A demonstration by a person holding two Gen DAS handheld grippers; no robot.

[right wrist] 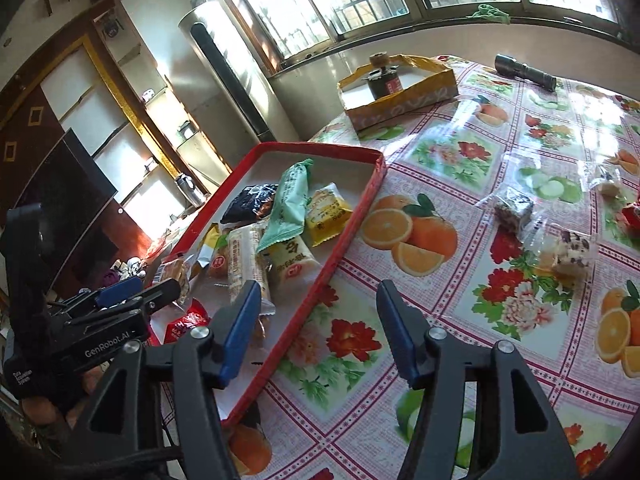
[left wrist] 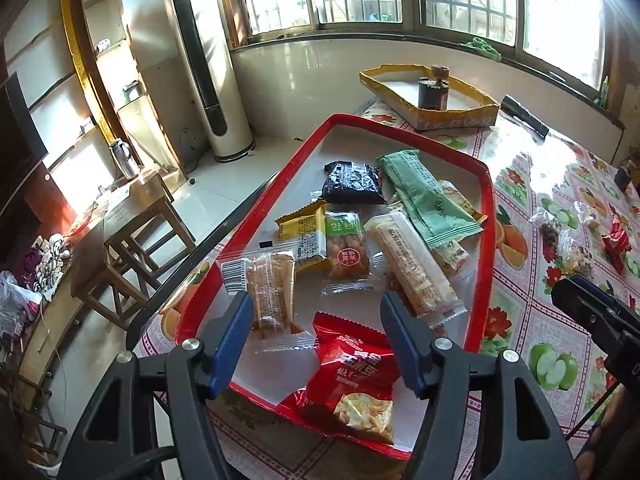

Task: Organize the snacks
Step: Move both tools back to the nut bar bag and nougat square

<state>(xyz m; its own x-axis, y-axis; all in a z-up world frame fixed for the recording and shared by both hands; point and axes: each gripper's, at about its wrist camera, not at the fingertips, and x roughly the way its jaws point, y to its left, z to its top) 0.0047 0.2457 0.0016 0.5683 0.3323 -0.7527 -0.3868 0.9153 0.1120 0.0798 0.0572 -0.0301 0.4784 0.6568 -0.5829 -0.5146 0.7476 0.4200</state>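
Currently both the left hand-held gripper [left wrist: 316, 344] and right hand-held gripper [right wrist: 318, 330] stand wide, empty; red tray [left wrist: 486, 240] holds most snacks; farther, clear-wrapped snacks [right wrist: 540, 224] on the worktop [right wrist: 460, 280] remain unsorted

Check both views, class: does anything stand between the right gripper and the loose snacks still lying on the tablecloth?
Nothing visible does. The right gripper hangs open over bare tablecloth, and the nearest clear-wrapped snacks lie ahead to its right, outside the red tray.

I see glossy plastic snack wrappers [left wrist: 352, 248], a smooth red plastic tray [left wrist: 486, 216], shiny oilcloth tablecloth [right wrist: 460, 240], matt metal flashlight [right wrist: 524, 71].
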